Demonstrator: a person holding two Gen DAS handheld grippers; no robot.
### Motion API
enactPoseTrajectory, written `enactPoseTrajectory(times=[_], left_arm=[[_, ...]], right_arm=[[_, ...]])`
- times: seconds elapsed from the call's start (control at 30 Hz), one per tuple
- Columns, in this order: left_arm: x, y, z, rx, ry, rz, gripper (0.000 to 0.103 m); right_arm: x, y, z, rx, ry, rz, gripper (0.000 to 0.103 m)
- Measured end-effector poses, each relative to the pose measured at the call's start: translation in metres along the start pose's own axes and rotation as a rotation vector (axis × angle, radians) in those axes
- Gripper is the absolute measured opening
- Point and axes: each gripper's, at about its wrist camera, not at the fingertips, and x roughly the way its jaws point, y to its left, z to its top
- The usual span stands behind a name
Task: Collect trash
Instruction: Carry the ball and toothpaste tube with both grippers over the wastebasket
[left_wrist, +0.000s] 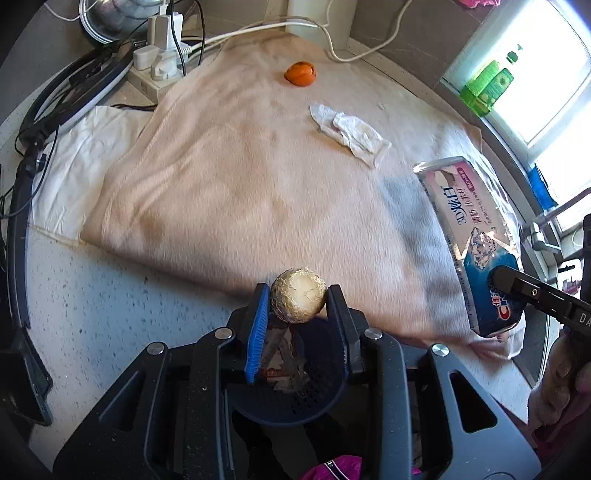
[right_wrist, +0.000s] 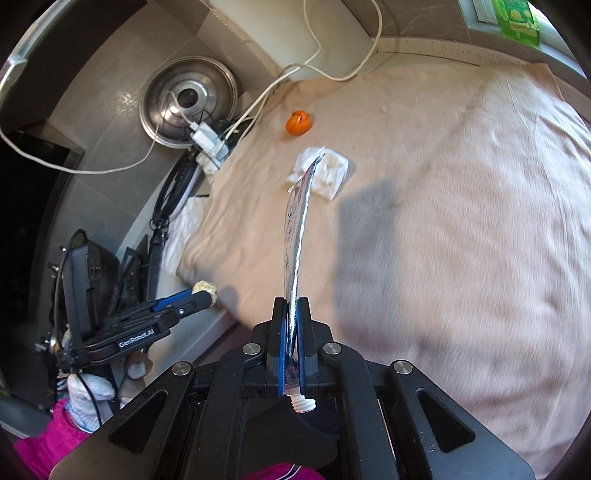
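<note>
A crumpled foil ball (left_wrist: 298, 295) is held at the tips of the left claw (left_wrist: 297, 300), directly above a dark perforated basket (left_wrist: 321, 402) in which some scrap is already seen; the basket lies at the near edge of the speckled table (left_wrist: 122, 302). A flattened toothpaste tube (right_wrist: 295, 236) is clamped edge-on in the right claw (right_wrist: 292, 334), its threaded neck (right_wrist: 303, 403) pointing back toward the camera with no cap on it, its crimped end raised over the pink cloth (right_wrist: 443, 221). Farther out on the cloth, a crumpled white tissue (left_wrist: 349, 133) and, beyond it, a piece of orange peel (left_wrist: 300, 74) are left uncollected. Risk, judged: the ball is gripped only by the outermost part of the pads and is round and crushable, so it could slip or roll out sideways and miss the basket rim if the claw is tilted before release. The tube is long and pinched near one end only; it could pivot in the grip, or strike the basket wall and fall outside when lowered. With no cap seen, leftover paste might be squeezed out by the clamping force. Left claw: narrowly open, closed to the width of the ball, both pads touching it. Right claw: almost fully closed, pads pressed flat against the thin tube.
</note>
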Motion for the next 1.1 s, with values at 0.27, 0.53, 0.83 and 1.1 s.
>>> enactPoseTrajectory(times=[0.27, 0.53, 0.83, 1.1], left_arm=[[0.005, 0.000, -0.044, 0.014, 0.052, -0.023, 0.031], [0.022, 0.003, -0.083, 0.003, 0.119, -0.034, 0.031], [0.045, 0.007, -0.116, 0.000, 0.190, -0.024, 0.031], [0.078, 0.012, -0.139, -0.016, 0.272, -0.023, 0.031]], right_arm=[[0.006, 0.021, -0.043, 0.000, 0.022, 0.008, 0.003], [0.018, 0.031, -0.088, -0.031, 0.060, -0.021, 0.003], [0.038, 0.026, -0.128, -0.018, 0.125, -0.032, 0.003], [0.064, 0.021, -0.152, -0.016, 0.193, -0.057, 0.003]])
